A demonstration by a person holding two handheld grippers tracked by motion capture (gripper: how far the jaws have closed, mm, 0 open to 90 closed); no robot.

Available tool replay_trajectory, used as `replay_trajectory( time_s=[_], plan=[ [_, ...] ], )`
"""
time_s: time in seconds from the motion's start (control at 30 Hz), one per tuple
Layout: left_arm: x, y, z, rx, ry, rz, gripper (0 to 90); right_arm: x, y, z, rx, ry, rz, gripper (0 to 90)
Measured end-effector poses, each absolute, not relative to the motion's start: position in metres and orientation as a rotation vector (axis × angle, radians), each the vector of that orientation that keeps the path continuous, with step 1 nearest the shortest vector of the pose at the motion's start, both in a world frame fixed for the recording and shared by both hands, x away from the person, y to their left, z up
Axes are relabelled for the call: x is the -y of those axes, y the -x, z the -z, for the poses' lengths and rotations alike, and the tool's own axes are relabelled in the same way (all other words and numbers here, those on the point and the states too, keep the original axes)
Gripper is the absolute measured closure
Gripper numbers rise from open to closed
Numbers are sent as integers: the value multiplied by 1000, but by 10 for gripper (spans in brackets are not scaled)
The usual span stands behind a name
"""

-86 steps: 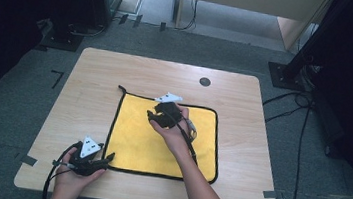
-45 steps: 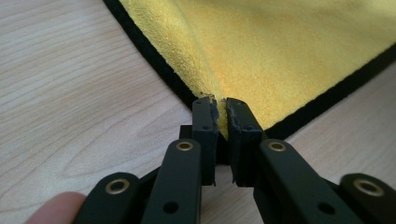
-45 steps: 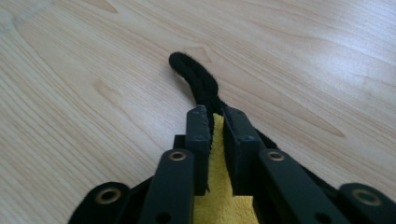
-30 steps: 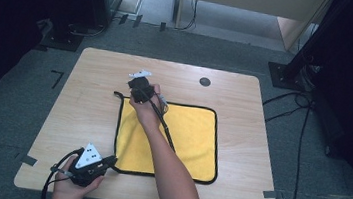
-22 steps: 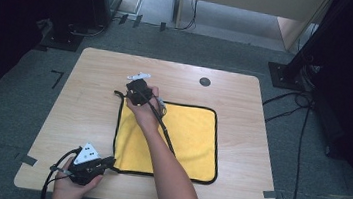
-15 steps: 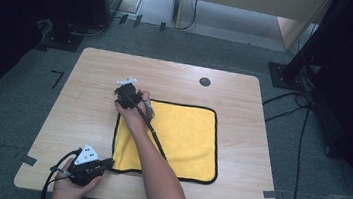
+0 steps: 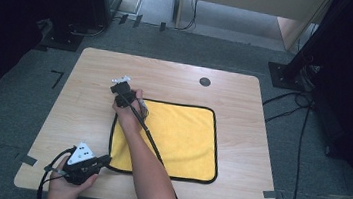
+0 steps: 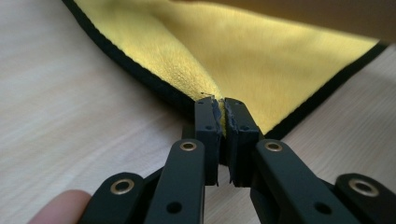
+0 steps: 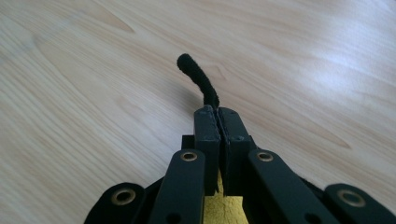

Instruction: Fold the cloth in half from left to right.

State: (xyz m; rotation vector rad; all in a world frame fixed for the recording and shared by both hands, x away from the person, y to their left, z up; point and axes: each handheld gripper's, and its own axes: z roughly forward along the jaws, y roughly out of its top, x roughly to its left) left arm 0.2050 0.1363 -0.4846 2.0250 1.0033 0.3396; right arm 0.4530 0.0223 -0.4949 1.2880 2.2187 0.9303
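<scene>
The yellow cloth (image 7: 175, 139), edged in black, lies spread on the wooden table (image 7: 244, 102), right of centre and toward the person's side.

Left gripper (image 7: 102, 160): it sits at the near left corner of the cloth, low over the table. In the left gripper view (image 8: 223, 112) its jaws are clamped together on the cloth's black-bound corner; the yellow fabric rises in a fold straight out of the pinch and fans away to both hems. A fingertip (image 8: 58, 207) shows at the bottom left of that view.

Right gripper (image 7: 121, 92): it sits at the far left corner of the cloth, the forearm reaching across the fabric to it. In the right gripper view (image 9: 215, 112) the jaws are pressed tight on the cloth; the black hem loop (image 9: 198, 81) sticks out beyond the tips and curls up over bare wood, and yellow fabric shows beneath the jaws. These jaws have just been closing, with the cloth corner between them.
</scene>
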Motion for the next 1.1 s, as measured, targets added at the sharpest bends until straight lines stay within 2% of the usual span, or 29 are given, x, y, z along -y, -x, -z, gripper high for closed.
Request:
replay_trajectory(
  time_s=[0.27, 0.53, 0.63, 0.8, 1.1],
  plan=[
    [-126, -196, 462, -918, -2011, -445, 858, -12, -454, 446, -2211, -1220, -1085, 892],
    [-77, -201, 450, -826, -2002, -392, 858, 53, -448, 422, -2147, -1238, -1133, 892],
    [-57, -204, 453, -824, -1965, -293, 858, 85, -444, 420, -2142, -1254, -1141, 891],
    [-15, -210, 468, -814, -1961, -203, 858, 143, -435, 419, -2089, -1308, -1125, 891],
    [43, -215, 475, -756, -2002, -172, 857, 226, -432, 440, -2032, -1435, -1063, 890]
  ],
)
